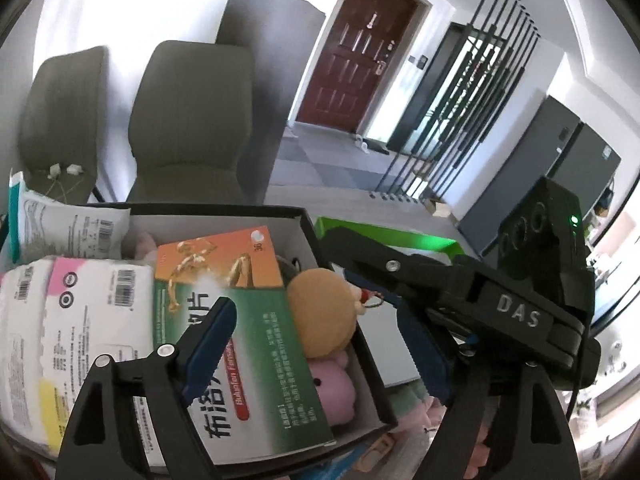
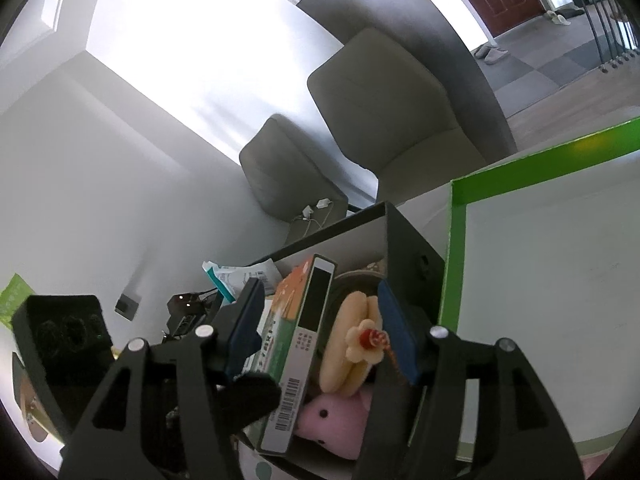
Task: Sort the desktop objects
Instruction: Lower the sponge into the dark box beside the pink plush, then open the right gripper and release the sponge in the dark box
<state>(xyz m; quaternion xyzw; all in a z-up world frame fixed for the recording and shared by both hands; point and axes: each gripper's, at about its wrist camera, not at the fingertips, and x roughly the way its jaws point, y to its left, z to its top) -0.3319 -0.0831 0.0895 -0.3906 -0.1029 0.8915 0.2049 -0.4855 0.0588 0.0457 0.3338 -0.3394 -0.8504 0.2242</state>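
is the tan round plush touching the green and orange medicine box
Touching: the left wrist view shows the tan round plush resting against the green and orange medicine box edge.

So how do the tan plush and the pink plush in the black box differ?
The tan plush is a round, flattened cushion shape with a flower and red bead on its face; the pink plush is a rounder animal with dark eyes. The tan one sits higher, leaning on the medicine box; the pink one lies beneath it. Both are soft toys inside the black box.

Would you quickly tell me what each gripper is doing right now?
Left gripper: open, around the medicine box, not gripping.
Right gripper: open, holding nothing, over the black box.
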